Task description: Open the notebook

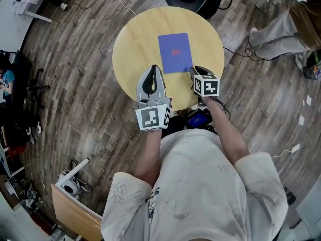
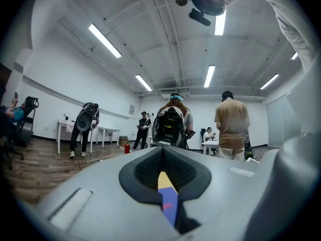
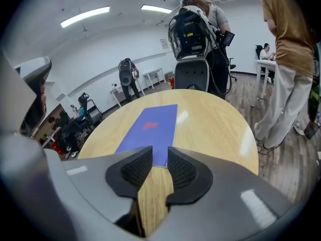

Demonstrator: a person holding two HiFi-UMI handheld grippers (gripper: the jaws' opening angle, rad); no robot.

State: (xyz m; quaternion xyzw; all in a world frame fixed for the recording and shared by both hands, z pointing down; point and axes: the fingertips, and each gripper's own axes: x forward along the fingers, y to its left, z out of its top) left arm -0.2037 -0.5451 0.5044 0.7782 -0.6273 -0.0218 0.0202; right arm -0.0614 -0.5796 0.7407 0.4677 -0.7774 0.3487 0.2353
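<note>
Right claw is standing with its jaws apart and nothing between them, tilting down toward the table. Bare wood is showing through the gap, and the near corner of the notebook is lying just beyond its tips. From above, this claw is hovering at the near right corner of the notebook, so the blue cover is stretching away ahead of it and to its left. Whether the tips are touching cover or wood I cannot tell.

Left claw is hanging just beside the near left corner, with the notebook lying ahead of it and to its right. It is pointing level across the room, and its jaws are sitting together with nothing pinched. Only a thin sliver of wood and blue cover is peeking through lower down.

By my reading, the task is barely beginning. The notebook is lying flat and closed with its red mark facing up, no page showing and no edge lifting. Only the approach is looking done, with both claws sitting at the near edge. Everything else is still lacking: getting a jaw under the cover's free edge, lifting it, and swinging it over until the book is lying open, probably with the other claw steadying it.
</note>
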